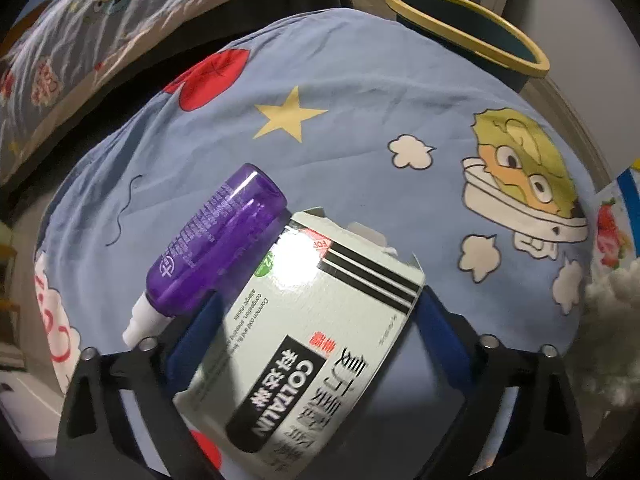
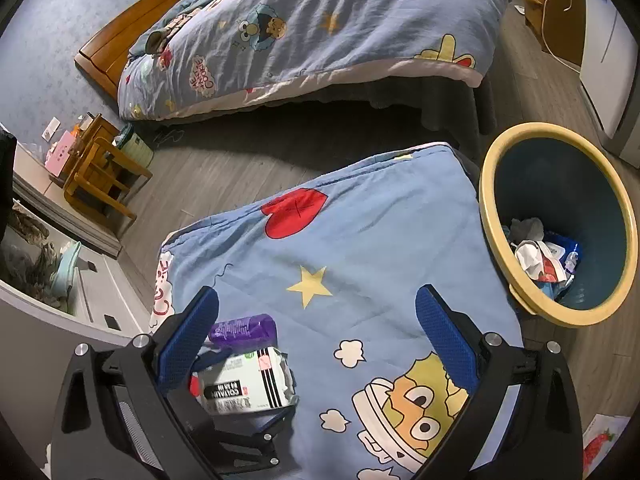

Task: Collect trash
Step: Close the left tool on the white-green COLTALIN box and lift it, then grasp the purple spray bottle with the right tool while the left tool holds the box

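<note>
Bedroom w/ wood-look floor, blue cartoon quilt [image 2: 360, 240] spread low in the middle. On the quilt: white medicine box [image 1: 308, 332] w/ purple spray bottle [image 1: 216, 244] touching its side. Left gripper [image 1: 320, 300] straddles the box, jaws wide, pads not pressing. Right gripper [image 2: 316, 312] hovers over the quilt, jaws wide, empty. Bin [image 2: 560, 224] just beside the quilt's edge, trash inside.

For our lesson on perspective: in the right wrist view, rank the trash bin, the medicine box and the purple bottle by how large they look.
1. trash bin
2. medicine box
3. purple bottle, though partly hidden behind the right gripper's finger, so its full length is unsure.
</note>
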{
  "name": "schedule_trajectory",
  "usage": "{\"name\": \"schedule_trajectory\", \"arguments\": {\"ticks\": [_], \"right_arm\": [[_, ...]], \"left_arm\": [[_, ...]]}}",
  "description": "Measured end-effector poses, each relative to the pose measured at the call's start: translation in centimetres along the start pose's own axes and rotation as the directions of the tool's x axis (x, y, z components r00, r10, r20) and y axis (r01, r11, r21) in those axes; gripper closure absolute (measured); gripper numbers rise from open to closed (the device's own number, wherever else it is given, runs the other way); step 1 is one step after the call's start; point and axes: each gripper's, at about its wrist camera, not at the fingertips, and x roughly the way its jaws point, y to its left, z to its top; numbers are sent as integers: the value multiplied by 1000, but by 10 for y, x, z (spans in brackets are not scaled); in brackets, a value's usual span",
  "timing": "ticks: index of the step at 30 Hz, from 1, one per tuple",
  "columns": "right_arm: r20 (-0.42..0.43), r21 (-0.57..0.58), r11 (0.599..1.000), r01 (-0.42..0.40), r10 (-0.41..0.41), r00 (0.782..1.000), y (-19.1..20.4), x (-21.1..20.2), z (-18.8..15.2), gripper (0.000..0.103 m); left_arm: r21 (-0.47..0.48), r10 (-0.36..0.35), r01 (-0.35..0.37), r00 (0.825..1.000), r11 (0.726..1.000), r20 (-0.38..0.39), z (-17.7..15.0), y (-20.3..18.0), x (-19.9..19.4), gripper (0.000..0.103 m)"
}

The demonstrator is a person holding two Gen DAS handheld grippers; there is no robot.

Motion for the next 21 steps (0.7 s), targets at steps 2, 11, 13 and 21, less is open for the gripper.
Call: {"name": "schedule_trajectory", "arguments": {"ticks": [2, 11, 13, 21], "right_arm": [[-3, 2, 1000, -3, 3, 1000, 0, 2, 1, 6], [-44, -180, 982, 59, -68, 997, 6, 24, 4, 6], [-69, -228, 972, 52, -70, 995, 7, 36, 0, 6], [-147, -533, 845, -41, -45, 988, 54, 86, -33, 14]], "left_arm": [[-6, -13, 13, 1000, 1000, 0, -1, -1, -5, 19], [-44, 16, -15, 1000, 999, 27, 4, 19, -61, 26], [-76, 25, -21, 999, 997, 46, 8, 34, -78, 26], [-235, 79, -59, 994, 970, 77, 11, 95, -99, 26]]}}
